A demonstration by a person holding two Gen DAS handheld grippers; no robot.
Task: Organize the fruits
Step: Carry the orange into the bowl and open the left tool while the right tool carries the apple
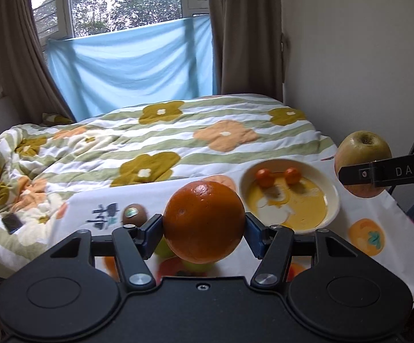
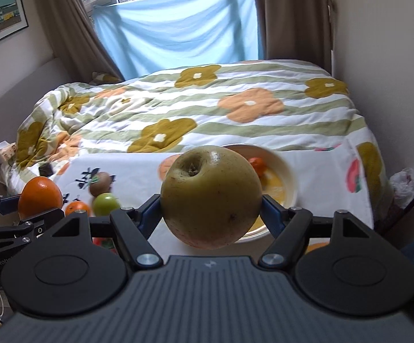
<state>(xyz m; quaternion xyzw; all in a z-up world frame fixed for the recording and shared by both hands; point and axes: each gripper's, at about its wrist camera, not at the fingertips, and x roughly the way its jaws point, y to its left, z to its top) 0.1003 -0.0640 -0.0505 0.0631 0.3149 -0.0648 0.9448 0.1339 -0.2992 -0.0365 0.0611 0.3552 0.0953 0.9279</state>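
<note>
My left gripper [image 1: 204, 225] is shut on a large orange [image 1: 204, 221] and holds it above the cloth-covered table. My right gripper [image 2: 211, 208] is shut on a big yellow-green apple [image 2: 211, 197], also lifted; the apple also shows at the right in the left wrist view [image 1: 361, 154]. A cream bowl [image 1: 331, 200] holds two small tangerines [image 1: 265, 177] and lies past the orange to the right. A kiwi [image 1: 134, 214], a green apple [image 2: 106, 203] and a small orange [image 2: 77, 208] lie on the table to the left.
A white tablecloth [image 2: 315, 180] with fruit prints covers the table. Behind it is a bed with a flowered quilt [image 1: 178, 134] and a phone [image 1: 12, 223] on it. A wall runs along the right; curtains and a blue sheet hang at the back.
</note>
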